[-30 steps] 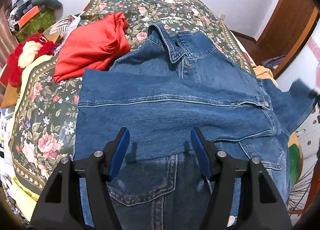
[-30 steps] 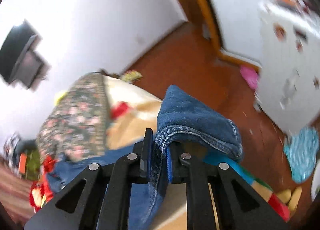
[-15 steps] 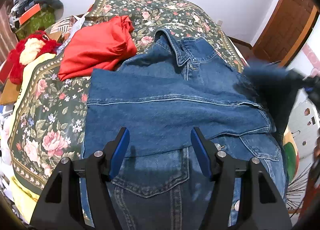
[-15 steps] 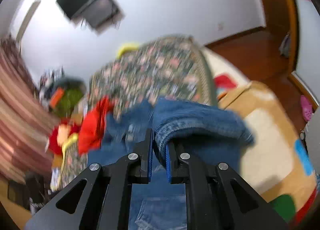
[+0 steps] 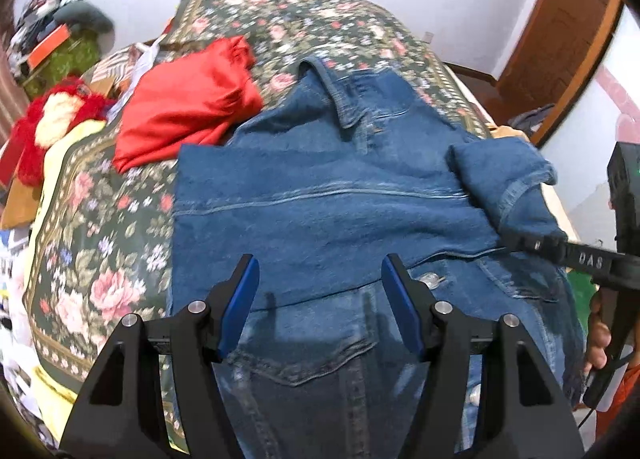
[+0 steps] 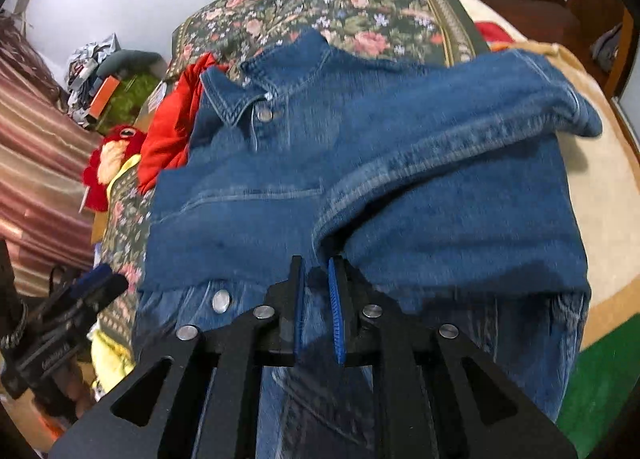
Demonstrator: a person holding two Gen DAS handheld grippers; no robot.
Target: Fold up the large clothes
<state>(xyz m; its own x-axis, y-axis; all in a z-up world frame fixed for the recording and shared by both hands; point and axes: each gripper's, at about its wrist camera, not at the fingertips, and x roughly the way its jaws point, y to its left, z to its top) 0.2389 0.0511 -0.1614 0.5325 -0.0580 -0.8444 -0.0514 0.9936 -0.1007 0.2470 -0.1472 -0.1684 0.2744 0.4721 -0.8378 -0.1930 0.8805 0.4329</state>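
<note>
A blue denim jacket (image 5: pixel 320 219) lies spread on the floral bedspread (image 5: pixel 100 251), collar towards the far wall. Its right sleeve (image 5: pixel 500 175) is folded inward over the jacket's body. In the right wrist view this sleeve (image 6: pixel 460 139) runs down to my right gripper (image 6: pixel 316 299), whose jaws are opening slightly with the cuff still between the pads. My left gripper (image 5: pixel 320 299) hovers open above the jacket's lower front, with nothing between its fingers. The left wrist view shows the right gripper (image 5: pixel 516 241) at the sleeve's end.
A red garment (image 5: pixel 184 103) lies crumpled left of the collar. A red plush toy (image 5: pixel 48 127) and clutter sit beyond the bed's left edge. A person's hand (image 5: pixel 598 339) holds the right tool. A wooden door (image 5: pixel 560 39) stands at the far right.
My right gripper swung the sleeve in from beyond the bed's right side and brought it down across the jacket. The left gripper barely moved.
</note>
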